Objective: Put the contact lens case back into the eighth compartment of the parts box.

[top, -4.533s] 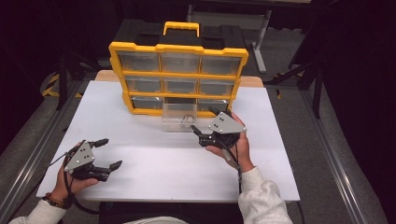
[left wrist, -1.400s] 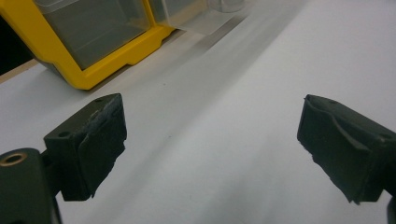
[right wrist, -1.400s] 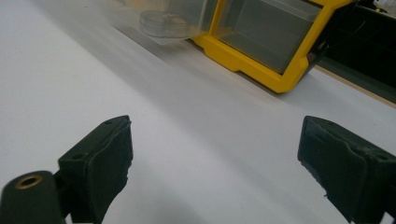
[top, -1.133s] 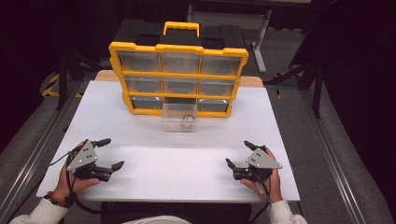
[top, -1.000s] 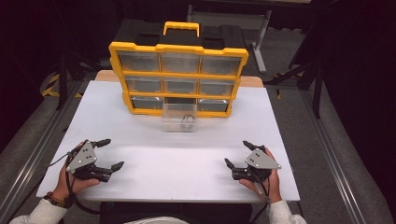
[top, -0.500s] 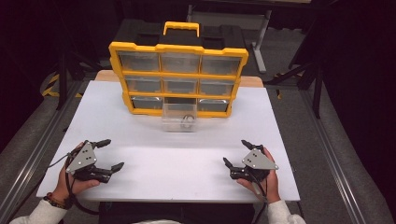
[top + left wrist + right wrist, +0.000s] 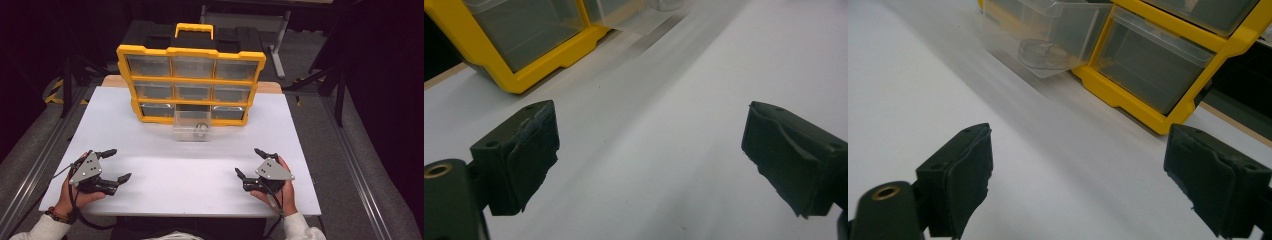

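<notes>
My left gripper [image 7: 114, 165] has its jaws spread wide with nothing between them, low over the white table [image 7: 190, 175], well in front of the yellow organizer [image 7: 190, 82] and toward its left end. My right gripper [image 7: 250, 162] is likewise spread and empty, well in front of the organizer's right end. A clear drawer [image 7: 191, 125] stands pulled out from the organizer's bottom middle slot, resting on the table, with a small round thing [image 7: 1040, 52] inside.
</notes>
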Demonstrator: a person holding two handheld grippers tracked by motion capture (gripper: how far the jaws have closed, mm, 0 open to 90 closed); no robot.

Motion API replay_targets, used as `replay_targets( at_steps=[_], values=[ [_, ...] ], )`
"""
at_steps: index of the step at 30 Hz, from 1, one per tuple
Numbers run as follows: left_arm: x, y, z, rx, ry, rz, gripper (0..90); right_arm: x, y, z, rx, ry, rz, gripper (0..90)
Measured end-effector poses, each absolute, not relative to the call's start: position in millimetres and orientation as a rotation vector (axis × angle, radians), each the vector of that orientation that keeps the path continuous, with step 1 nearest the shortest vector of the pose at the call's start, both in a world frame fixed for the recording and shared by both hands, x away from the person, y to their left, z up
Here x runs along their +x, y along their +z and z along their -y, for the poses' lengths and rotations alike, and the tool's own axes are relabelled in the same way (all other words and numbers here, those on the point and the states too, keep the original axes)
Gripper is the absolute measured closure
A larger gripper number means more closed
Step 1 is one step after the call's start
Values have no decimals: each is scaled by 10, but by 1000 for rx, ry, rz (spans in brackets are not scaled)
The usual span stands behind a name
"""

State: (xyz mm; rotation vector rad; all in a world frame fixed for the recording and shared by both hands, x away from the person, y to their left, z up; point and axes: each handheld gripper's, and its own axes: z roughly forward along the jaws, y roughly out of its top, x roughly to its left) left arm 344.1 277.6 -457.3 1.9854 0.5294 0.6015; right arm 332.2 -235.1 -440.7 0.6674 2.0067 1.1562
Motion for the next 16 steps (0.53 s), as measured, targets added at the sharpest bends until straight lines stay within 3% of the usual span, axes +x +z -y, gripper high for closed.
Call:
replay_targets(
  at_steps=[16],
  values=[
    [3517,-4589,-2768,1992,599,-558,97,3298,-4377,2337,669,1138,-1969,151]
  ],
)
